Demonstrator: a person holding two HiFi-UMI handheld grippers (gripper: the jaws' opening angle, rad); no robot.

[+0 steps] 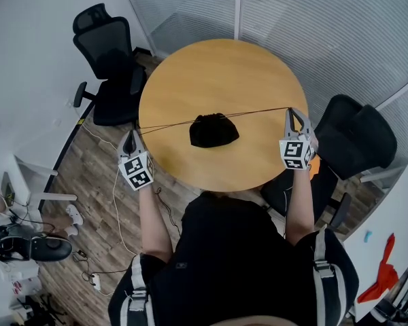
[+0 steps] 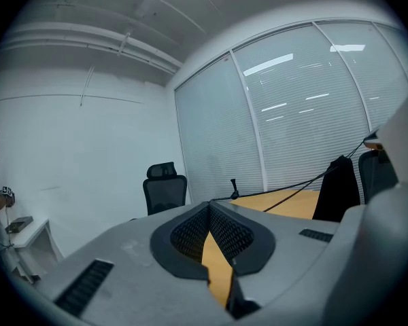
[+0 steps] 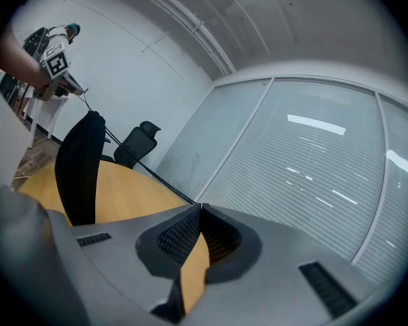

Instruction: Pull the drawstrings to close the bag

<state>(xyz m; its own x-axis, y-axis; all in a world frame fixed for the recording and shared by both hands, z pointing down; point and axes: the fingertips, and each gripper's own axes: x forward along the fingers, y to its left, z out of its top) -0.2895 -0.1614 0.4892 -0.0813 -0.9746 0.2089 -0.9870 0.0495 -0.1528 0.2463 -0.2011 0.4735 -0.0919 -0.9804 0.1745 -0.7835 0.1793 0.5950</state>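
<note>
A black drawstring bag point(image 1: 214, 130) sits mid-table on the round wooden table point(image 1: 217, 66), its mouth gathered tight. Thin dark drawstrings point(image 1: 170, 123) run taut from it to both sides. My left gripper point(image 1: 131, 134) is at the table's left edge, shut on the left drawstring end. My right gripper point(image 1: 290, 113) is at the right edge, shut on the other end. In the left gripper view the cord point(image 2: 285, 190) leaves the shut left gripper point(image 2: 209, 202) toward the bag point(image 2: 336, 189). In the right gripper view the bag point(image 3: 81, 168) hangs from the cord point(image 3: 149, 172) that leads to the shut right gripper point(image 3: 200, 206).
One black office chair point(image 1: 110, 66) stands at the table's far left and another point(image 1: 357, 138) at its right. A glass wall with blinds point(image 1: 326, 19) runs behind the table. Cables point(image 1: 115, 195) lie on the wooden floor on the left, near a white desk point(image 1: 34, 175).
</note>
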